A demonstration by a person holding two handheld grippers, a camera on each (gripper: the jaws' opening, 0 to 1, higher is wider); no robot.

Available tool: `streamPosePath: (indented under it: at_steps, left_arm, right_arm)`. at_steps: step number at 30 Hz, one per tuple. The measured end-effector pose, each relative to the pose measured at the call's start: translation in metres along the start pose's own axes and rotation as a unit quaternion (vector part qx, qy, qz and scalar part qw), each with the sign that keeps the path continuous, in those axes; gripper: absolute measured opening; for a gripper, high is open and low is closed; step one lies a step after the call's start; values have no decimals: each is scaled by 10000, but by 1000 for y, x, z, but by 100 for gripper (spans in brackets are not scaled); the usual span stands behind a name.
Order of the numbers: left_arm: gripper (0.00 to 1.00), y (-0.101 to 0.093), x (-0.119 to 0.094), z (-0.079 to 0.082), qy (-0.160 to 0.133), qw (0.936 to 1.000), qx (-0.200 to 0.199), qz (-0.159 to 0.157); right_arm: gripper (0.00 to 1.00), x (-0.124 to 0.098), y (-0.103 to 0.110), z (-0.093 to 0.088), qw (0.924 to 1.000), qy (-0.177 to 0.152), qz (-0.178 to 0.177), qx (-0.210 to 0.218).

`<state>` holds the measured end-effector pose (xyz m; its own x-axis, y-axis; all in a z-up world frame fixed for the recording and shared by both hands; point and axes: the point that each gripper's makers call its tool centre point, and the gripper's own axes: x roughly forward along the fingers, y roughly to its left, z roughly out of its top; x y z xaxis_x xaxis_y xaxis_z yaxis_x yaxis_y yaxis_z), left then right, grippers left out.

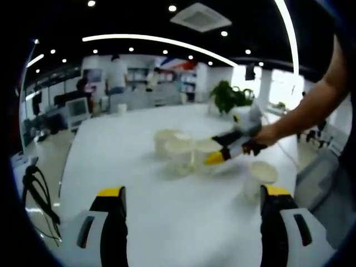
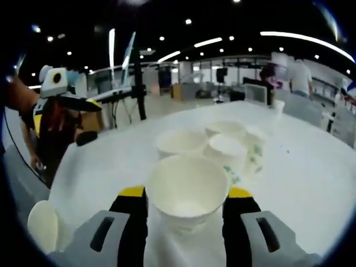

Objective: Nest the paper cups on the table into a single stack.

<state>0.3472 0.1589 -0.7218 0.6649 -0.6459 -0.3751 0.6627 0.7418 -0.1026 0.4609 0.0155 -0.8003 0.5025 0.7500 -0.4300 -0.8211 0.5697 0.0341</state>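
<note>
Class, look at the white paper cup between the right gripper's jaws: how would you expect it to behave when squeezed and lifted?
The white paper cup looks thin-walled and empty, so it is probably light and may buckle under a hard squeeze. The right gripper has a jaw on each side of the cup, so it could slip. Its tapered shape would probably make it roll in an arc if dropped.

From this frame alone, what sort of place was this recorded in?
Most likely an open-plan office or showroom. A long white table carries white paper cups, dark desk monitors stand on workstations behind it, a leafy green potted plant stands at the far end, and strip lights run across a black ceiling.
</note>
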Motion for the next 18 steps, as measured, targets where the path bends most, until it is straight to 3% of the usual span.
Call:
streamPosePath:
  at_steps: [18]
  left_arm:
    - [100,1,3,6,-13,10000,0,-14]
  right_arm:
    - [42,-10,-7,9,9996,-185,-60,211]
